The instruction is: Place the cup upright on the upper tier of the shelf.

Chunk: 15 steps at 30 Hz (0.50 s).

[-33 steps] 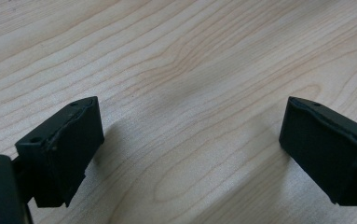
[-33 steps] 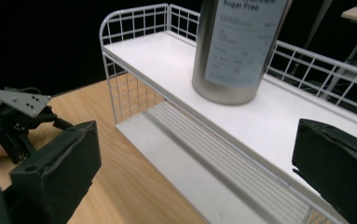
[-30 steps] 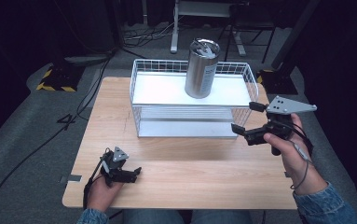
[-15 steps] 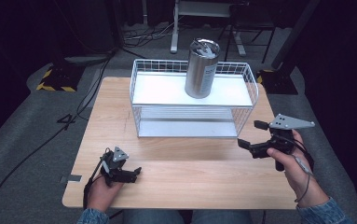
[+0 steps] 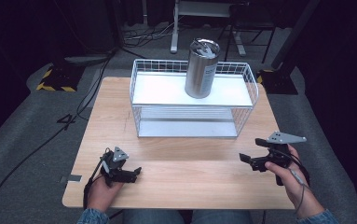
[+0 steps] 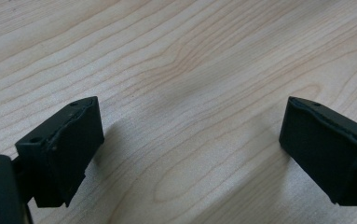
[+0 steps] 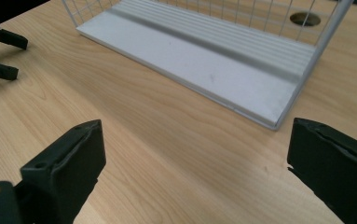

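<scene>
- The steel tumbler [image 5: 202, 68] stood upright on the top shelf of the white wire rack [image 5: 139, 100], toward the shelf's right half, with its lid on.
- The rack sat on the worktop [image 5: 185, 182] toward the far edge, roughly centred between the left and right edges.
- The right gripper [image 5: 254, 151] was held in the person's right hand [image 5: 291, 179] near the worktop's right edge, in front of the rack's near right corner and well apart from the tumbler.
- Its jaws stood wide apart with nothing between them; in the right gripper view [image 7: 199, 172] only bare wood lay in the gap, with the rack's lower shelf [image 7: 199, 70] beyond and its corner post just ahead of the right jaw.
- The left gripper [image 5: 133, 172] rested low near the worktop's near left corner, in the person's left hand [image 5: 102, 189], far from the rack and tumbler.
- Its jaws were also spread wide and empty; the left gripper view [image 6: 190, 140] showed plain wood grain between them, close under the jaws.
- In the right gripper view the left gripper's tips [image 7: 1, 53] appeared at the far left edge.
</scene>
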Available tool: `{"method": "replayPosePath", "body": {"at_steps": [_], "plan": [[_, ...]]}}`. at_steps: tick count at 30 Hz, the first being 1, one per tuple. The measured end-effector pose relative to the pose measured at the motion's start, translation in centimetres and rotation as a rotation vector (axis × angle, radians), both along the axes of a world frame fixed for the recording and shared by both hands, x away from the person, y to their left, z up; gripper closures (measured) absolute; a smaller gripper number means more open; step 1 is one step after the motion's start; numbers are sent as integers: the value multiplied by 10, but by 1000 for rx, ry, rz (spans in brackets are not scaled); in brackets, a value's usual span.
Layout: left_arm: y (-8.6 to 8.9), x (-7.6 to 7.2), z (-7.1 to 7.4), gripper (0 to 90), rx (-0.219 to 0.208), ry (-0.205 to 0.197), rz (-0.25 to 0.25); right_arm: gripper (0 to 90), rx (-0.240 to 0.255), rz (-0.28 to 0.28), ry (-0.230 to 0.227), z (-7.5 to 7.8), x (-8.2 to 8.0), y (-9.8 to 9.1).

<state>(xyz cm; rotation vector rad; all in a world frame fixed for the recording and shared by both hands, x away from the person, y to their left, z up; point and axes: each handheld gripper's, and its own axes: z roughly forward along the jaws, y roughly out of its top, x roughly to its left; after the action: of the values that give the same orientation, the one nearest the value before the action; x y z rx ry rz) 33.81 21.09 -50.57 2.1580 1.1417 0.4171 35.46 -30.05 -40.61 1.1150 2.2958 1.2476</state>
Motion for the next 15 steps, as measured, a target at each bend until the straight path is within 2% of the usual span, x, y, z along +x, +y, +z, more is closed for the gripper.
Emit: {"method": "replayPosePath", "body": {"at_steps": [2, 6, 11, 14, 15], "plan": [[0, 0, 0, 67, -2, 1, 2, 65, 20, -17, 32, -13, -2, -4], [0, 0, 0, 67, -4, 1, 4, 66, 19, -28, 57, -28, -3, -5], [0, 0, 0, 67, -4, 2, 3, 67, -32, -37, 39, -50, -6, -7], [0, 0, 0, 67, 1, 0, 0, 67, -35, -47, 36, -58, -7, -8], [0, 0, 0, 67, 0, 0, 0, 70, -32, -54, 37, -66, -8, -10]]}}
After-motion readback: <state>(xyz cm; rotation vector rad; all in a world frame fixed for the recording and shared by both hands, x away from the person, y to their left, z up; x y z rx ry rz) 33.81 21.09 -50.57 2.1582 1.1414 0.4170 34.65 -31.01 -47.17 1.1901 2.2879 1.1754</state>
